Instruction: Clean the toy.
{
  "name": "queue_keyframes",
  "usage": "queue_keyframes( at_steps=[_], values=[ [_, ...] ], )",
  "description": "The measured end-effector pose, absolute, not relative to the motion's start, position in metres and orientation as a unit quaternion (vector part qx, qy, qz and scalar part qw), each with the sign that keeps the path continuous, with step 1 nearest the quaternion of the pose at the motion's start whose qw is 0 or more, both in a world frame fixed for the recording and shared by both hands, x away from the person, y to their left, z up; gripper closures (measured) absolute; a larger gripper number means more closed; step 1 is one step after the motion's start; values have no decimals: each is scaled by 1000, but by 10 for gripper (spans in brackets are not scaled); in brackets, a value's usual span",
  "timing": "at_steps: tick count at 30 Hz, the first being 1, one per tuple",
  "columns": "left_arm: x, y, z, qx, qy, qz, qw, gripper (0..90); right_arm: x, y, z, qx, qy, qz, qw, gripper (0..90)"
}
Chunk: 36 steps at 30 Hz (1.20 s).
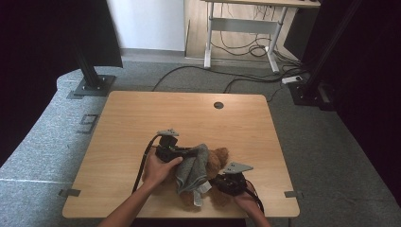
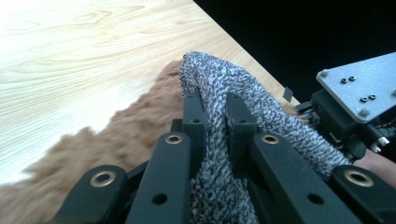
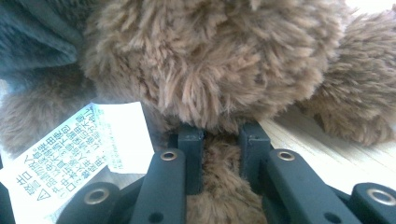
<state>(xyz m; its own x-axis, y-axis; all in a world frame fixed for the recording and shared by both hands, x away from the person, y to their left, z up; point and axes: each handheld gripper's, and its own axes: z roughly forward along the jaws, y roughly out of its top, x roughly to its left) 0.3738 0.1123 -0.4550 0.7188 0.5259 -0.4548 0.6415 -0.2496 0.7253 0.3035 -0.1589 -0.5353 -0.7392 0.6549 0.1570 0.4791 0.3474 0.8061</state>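
Brown plush bear [image 1: 218,158] lies near the front edge of the wooden worktop [image 1: 142,113], a bit right of centre, w/ a grey knit garment [image 1: 195,168] draped over its middle. A white printed label [image 1: 204,187] sticks out at the garment's lower end, by the bear's underside; in the right gripper view the label [image 3: 79,144] sits just left of the jaws, text too small to read.

Left gripper [image 1: 189,152] comes in from the left, jaws narrow & clamped on a fold of the knit; left gripper view shows the fabric [image 2: 224,107] pinched between both pads, brown fur [image 2: 116,144] beneath & to the left. Left hand [image 1: 160,169] wraps the gripper body, cable trailing toward the front edge.

Right gripper [image 1: 215,181] at the bear's lower right, jaws narrow, gripping a tuft or limb of brown fur [image 3: 219,182] — which part, can't tell. Bear body bulks just beyond the jaws.

Beyond the worktop: grey carpet [image 1: 331,156], floor cables [image 1: 227,75], legs of another desk [image 1: 246,28].
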Motion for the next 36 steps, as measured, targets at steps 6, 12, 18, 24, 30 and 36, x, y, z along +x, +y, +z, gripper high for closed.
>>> queue_keyframes(
  at_steps=[6, 12, 18, 24, 30, 36],
  values=[
    [373, 129, -452, 790, 379, -34, 480, 811, 304, -160, -536, 350, 814, 454, 97, 758],
    [371, 153, -450, 784, 393, -15, 480, 813, 304, -160, -537, 350, 813, 455, 95, 760],
    [369, 177, -447, 775, 404, -2, 486, 813, 303, -160, -537, 350, 813, 456, 94, 763],
    [366, 213, -446, 757, 424, 11, 497, 813, 303, -161, -537, 350, 813, 456, 94, 765],
    [365, 244, -454, 744, 453, 19, 491, 814, 303, -161, -537, 350, 813, 456, 93, 765],
    [368, 264, -476, 734, 481, 2, 480, 814, 303, -161, -538, 351, 813, 456, 92, 769]
  ],
)
